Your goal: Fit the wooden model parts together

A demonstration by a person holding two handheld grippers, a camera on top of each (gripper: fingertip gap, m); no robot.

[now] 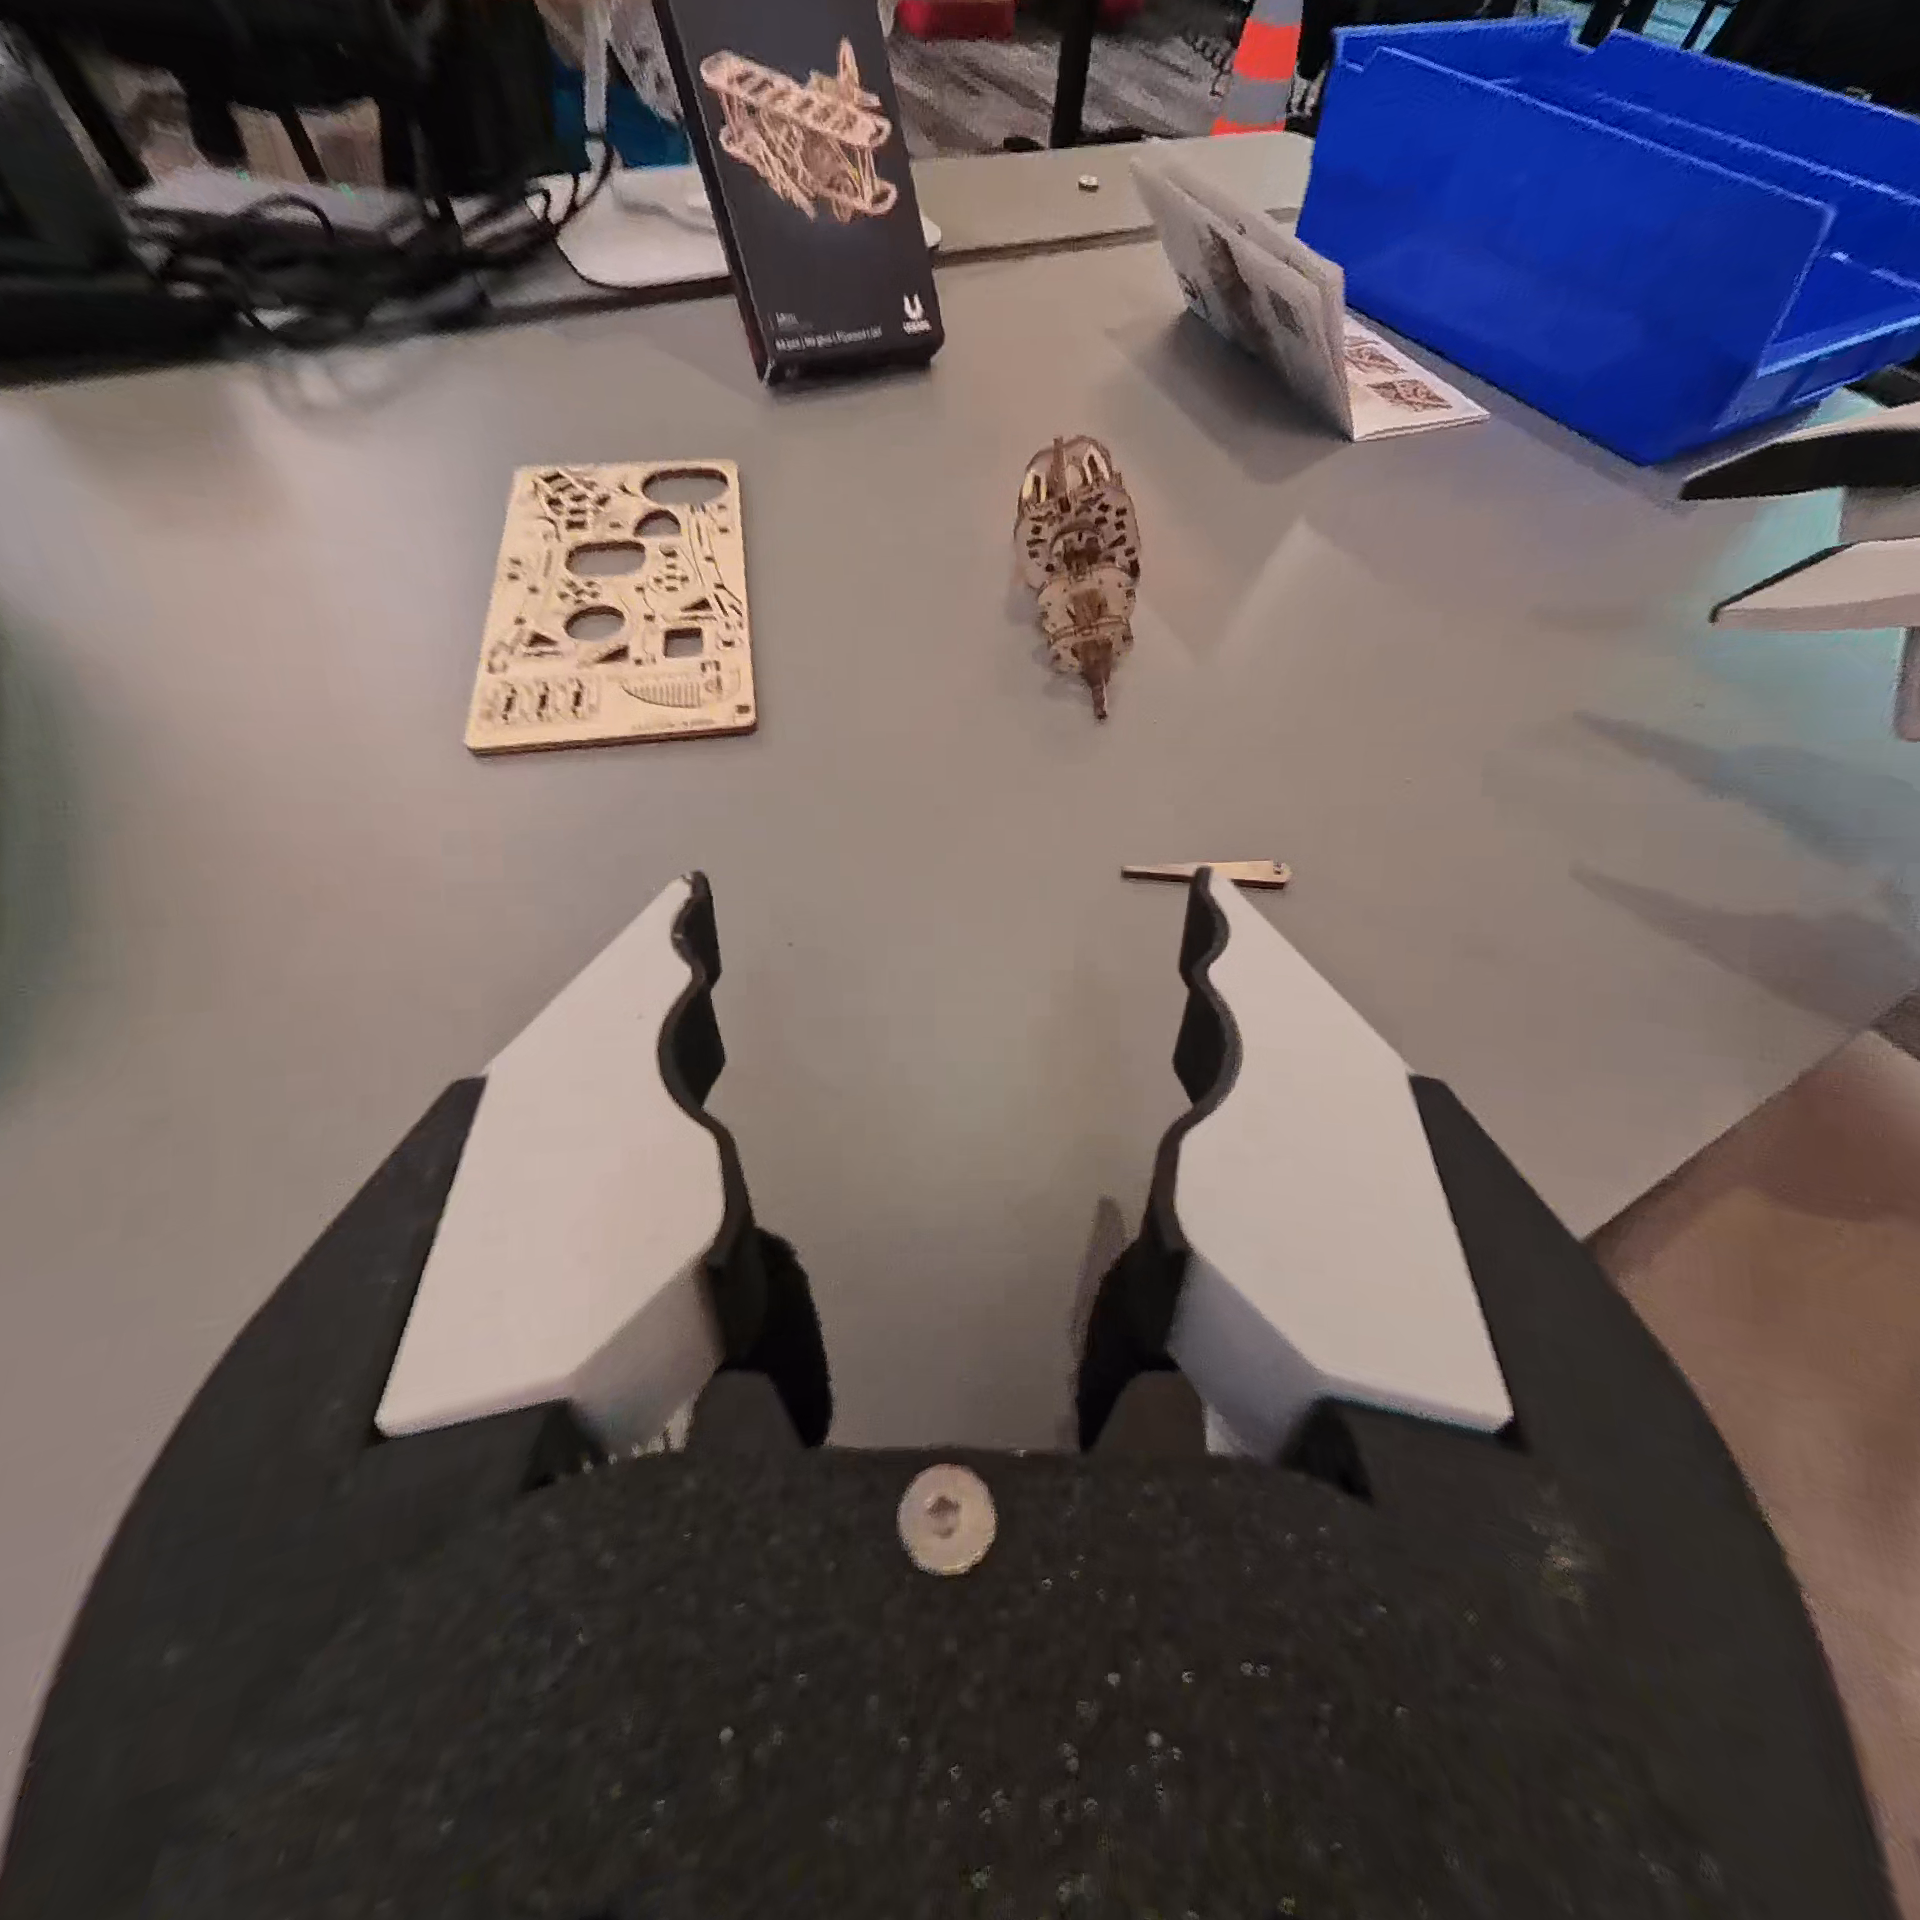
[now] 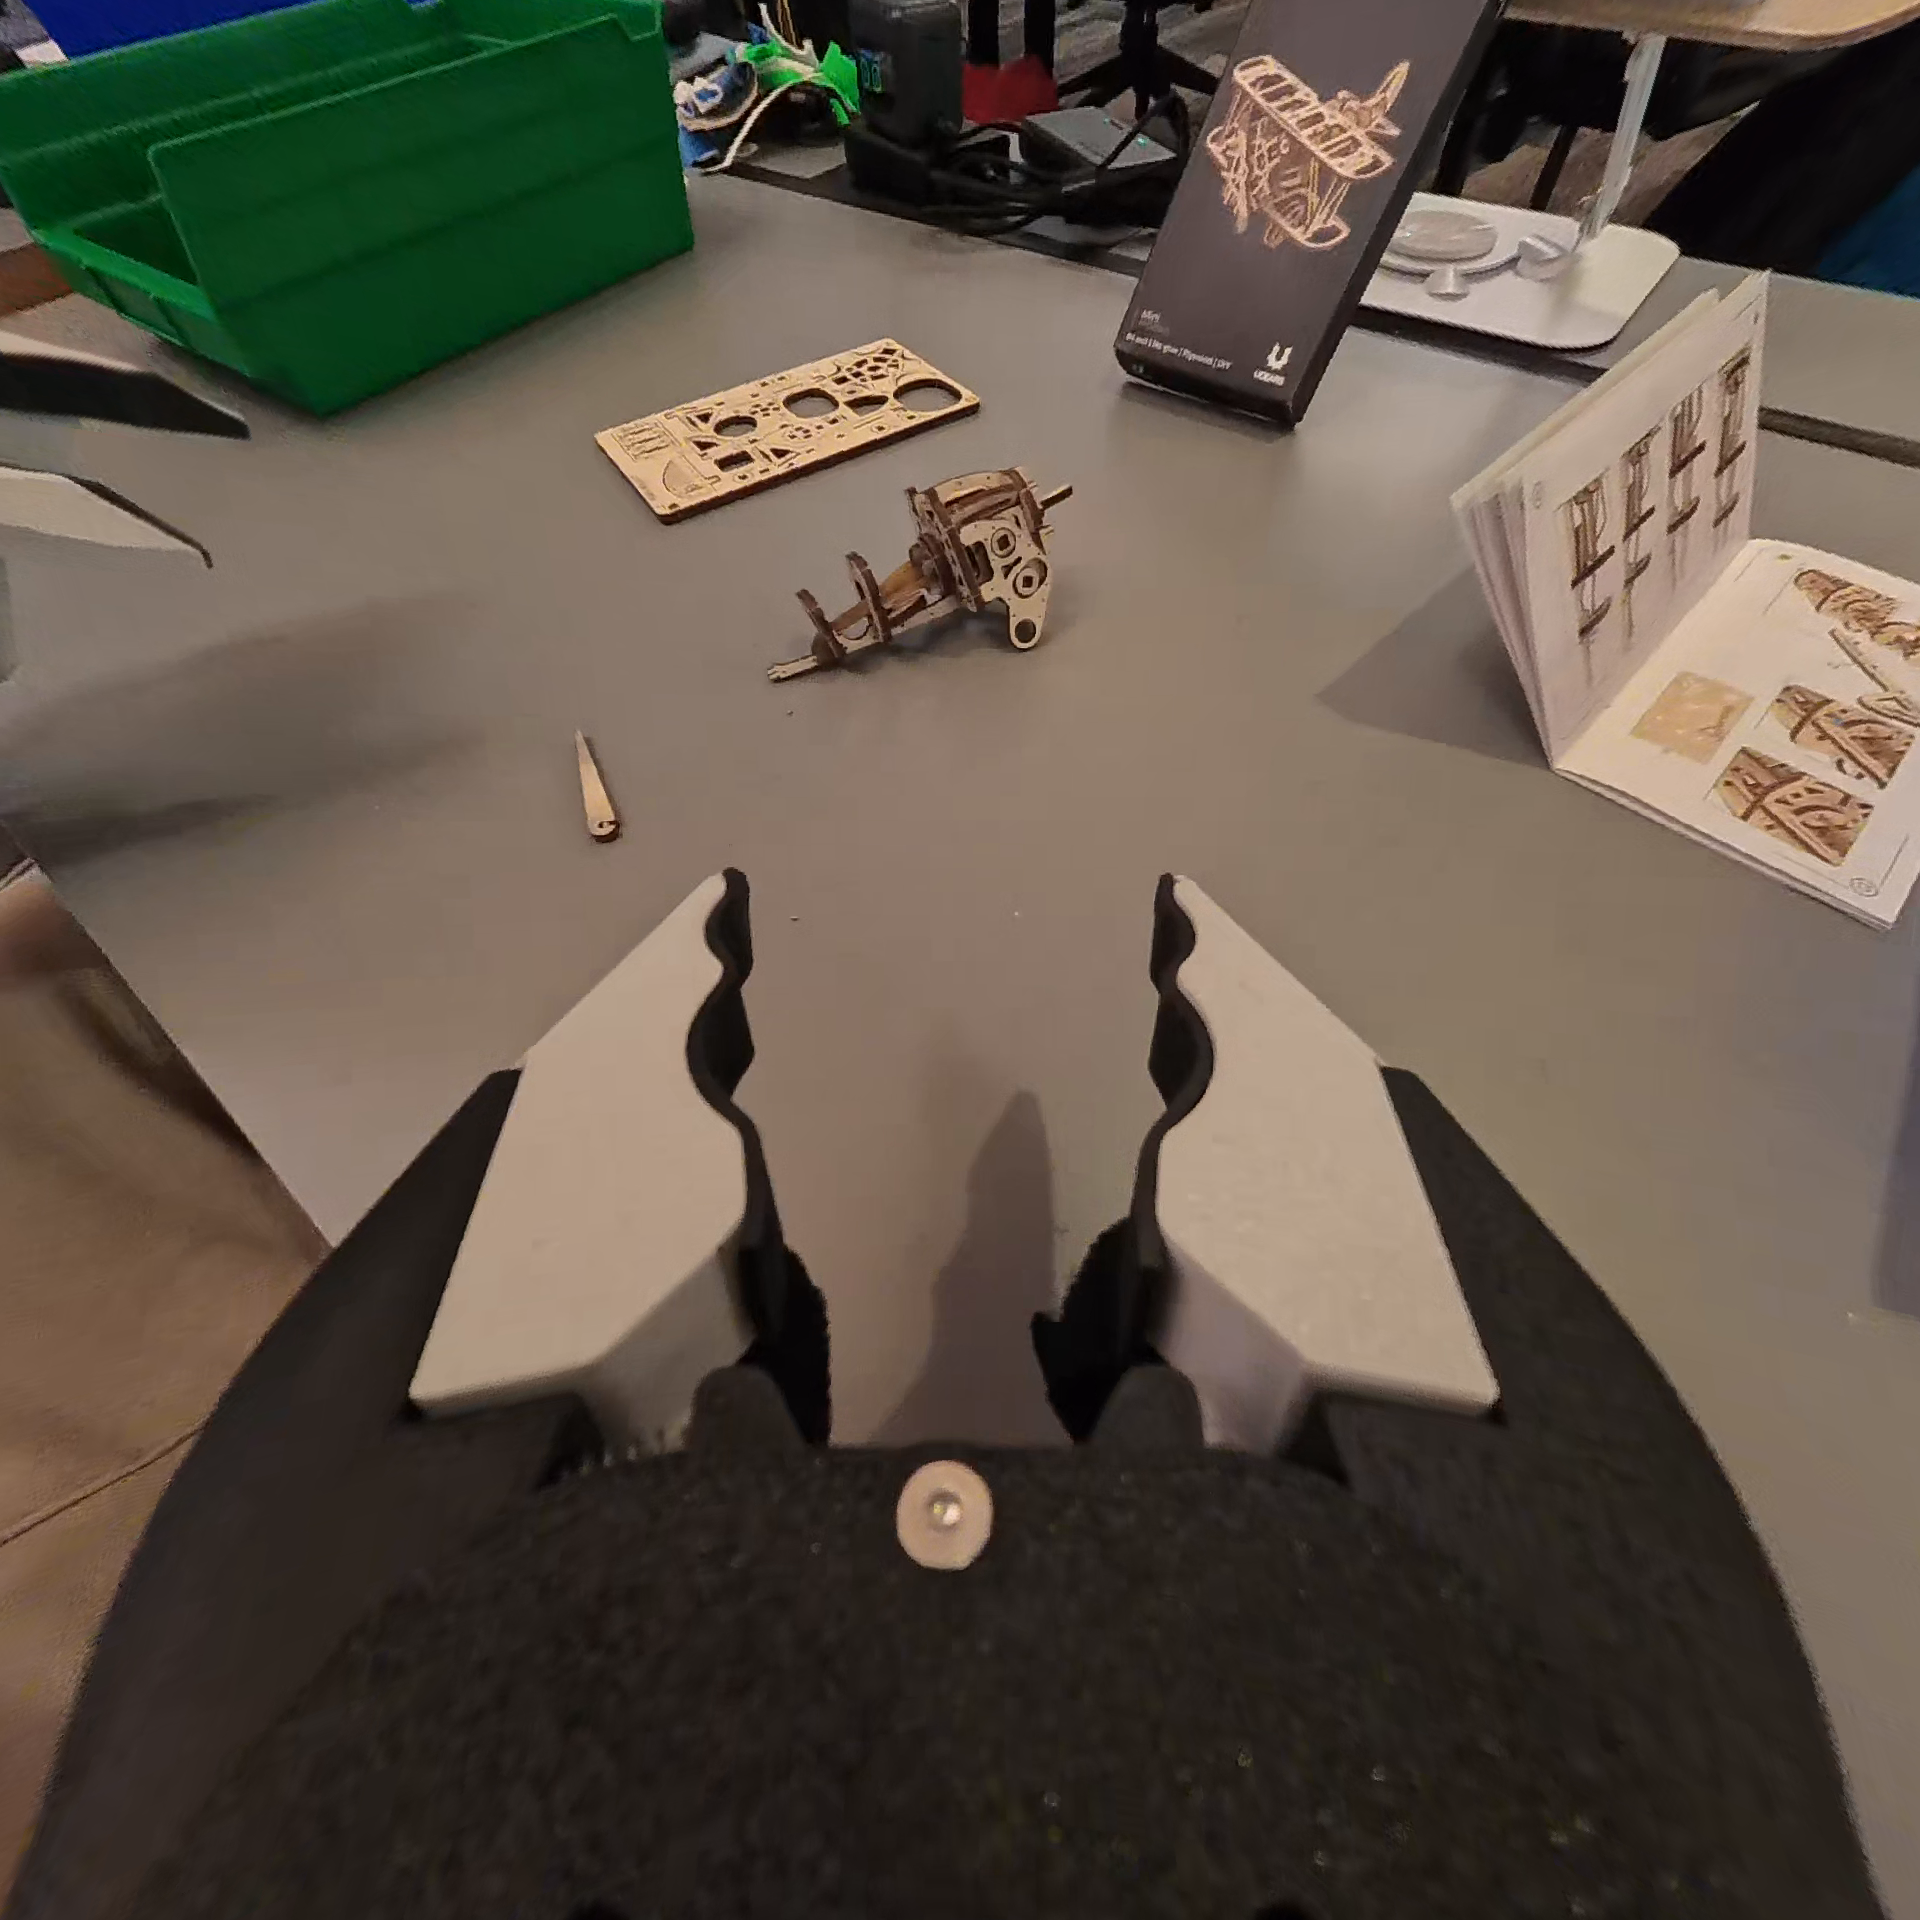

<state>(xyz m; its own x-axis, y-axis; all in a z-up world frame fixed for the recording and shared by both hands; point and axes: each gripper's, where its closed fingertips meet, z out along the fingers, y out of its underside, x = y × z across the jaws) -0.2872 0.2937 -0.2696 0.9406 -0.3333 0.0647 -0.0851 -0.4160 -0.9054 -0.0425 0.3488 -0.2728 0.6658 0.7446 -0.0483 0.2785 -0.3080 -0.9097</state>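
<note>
A partly built wooden model body (image 1: 1078, 566) lies on the grey table (image 1: 883, 790); it also shows in the right wrist view (image 2: 935, 577). A small loose wooden strip (image 1: 1247, 874) lies nearer, just past my left gripper's right fingertip, and shows in the right wrist view (image 2: 595, 787). A laser-cut plywood parts sheet (image 1: 613, 608) lies flat to the left, and shows in the right wrist view (image 2: 787, 427). My left gripper (image 1: 951, 883) is open and empty above the table. My right gripper (image 2: 951, 883) is open and empty too; it also shows at the left wrist view's right edge (image 1: 1818, 540).
A black model box (image 1: 821, 187) stands at the back (image 2: 1278, 218). An open instruction booklet (image 2: 1704, 644) stands on the right (image 1: 1288, 301). A blue bin (image 1: 1621, 229) is beside it, a green bin (image 2: 353, 197) at far left. Cables (image 1: 312, 249) lie at the back. The table edge (image 2: 187, 1049) runs near.
</note>
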